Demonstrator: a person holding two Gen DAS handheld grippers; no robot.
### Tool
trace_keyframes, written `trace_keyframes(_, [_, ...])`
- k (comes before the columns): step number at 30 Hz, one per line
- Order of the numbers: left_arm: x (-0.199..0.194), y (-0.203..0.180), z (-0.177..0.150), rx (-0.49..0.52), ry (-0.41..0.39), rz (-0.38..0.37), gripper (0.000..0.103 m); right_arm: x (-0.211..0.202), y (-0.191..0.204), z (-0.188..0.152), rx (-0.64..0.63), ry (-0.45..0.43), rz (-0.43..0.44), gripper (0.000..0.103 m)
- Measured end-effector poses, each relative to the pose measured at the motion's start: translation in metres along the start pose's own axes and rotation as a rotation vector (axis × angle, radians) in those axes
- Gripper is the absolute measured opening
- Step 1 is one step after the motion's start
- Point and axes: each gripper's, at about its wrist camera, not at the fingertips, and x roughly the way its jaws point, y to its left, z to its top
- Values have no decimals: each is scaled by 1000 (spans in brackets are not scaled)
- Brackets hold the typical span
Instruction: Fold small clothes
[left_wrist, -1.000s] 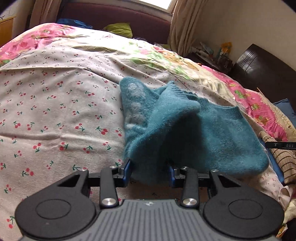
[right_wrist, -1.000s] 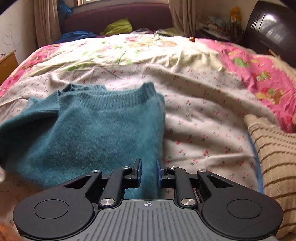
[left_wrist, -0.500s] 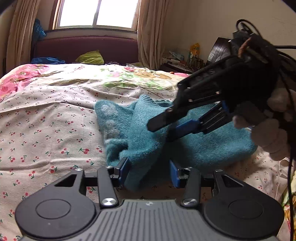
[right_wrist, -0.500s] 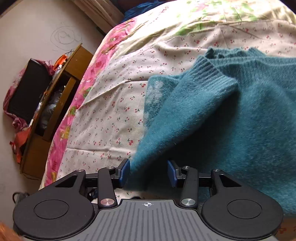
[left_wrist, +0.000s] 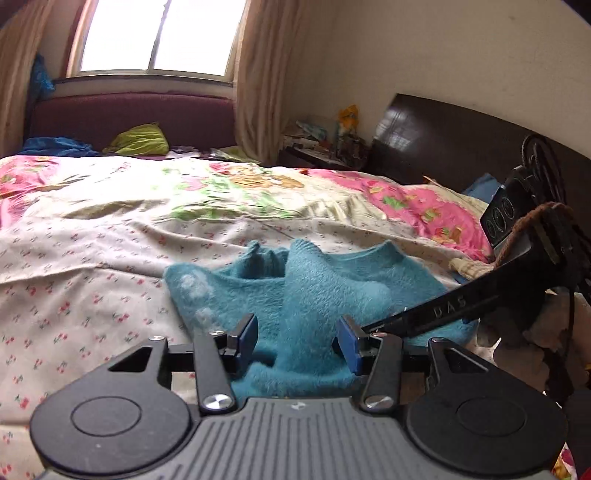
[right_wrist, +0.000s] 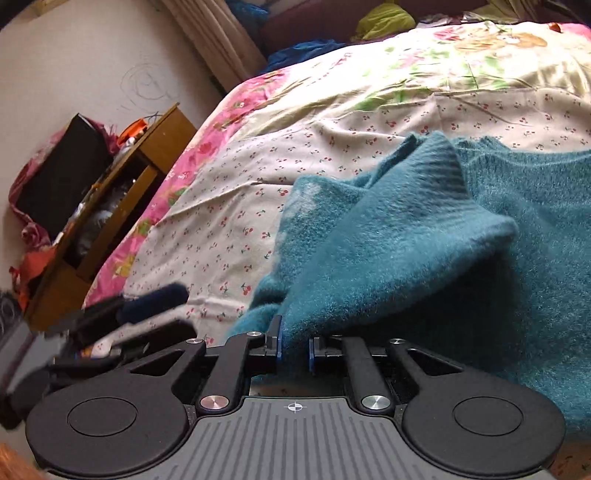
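1. From the left wrist: the left hand-held gripper (left_wrist: 297, 341) has its blue pads spread apart, and a fold of the teal sweater (left_wrist: 314, 295) sits loosely between them, not pinched. The sweater lies bunched on the cherry-print bedspread (left_wrist: 92, 266), near the front edge of the bed, with one ribbed hem standing up in a peak. The right hand-held gripper (left_wrist: 388, 323) reaches in from the right, its tip touching the knit just beside the left one's pad.

2. From the right wrist: that right hand-held gripper (right_wrist: 294, 349) has its pads drawn close together with a ridge of the sweater (right_wrist: 406, 236) clamped between them. The cloth rises from the pinch into a tented fold. The left hand-held gripper (right_wrist: 147, 314) shows as a blur at lower left, well away from a wooden cabinet (right_wrist: 110, 206) by the wall.

3. What could go wrong, as I see it: only one side has a firm hold, so lifting now would likely drag the sweater sideways and undo whatever fold has formed. The fluffy knit looks thick and springy, so a thin pinch may slip out. With both tools this close, they could knock together, and the pinch may catch several layers at once.
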Motion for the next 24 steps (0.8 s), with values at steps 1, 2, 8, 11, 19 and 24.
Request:
trace_keyframes(1, [8, 2, 6, 13, 23, -41, 58, -4, 3, -2, -27, -11, -6, 11])
trace_keyframes(2, [17, 5, 12, 2, 56, -71, 58, -7, 5, -4, -44, -20, -9, 11])
trace_keyframes(8, [52, 24, -17, -124, 219, -31, 58, 5, -14, -34, 58, 70, -22, 17])
trace_keyframes(11, [60, 17, -47, -82, 286, 122, 58, -2, -24, -36, 100, 139, -3, 17])
trace_keyframes(19, [48, 14, -59, -213, 181, 266, 64, -19, 33, 5, -175, -60, -34, 18])
trace_keyframes(24, [33, 19, -63, -307, 117, 266, 63, 52, 66, 0, -647, 42, -231, 24])
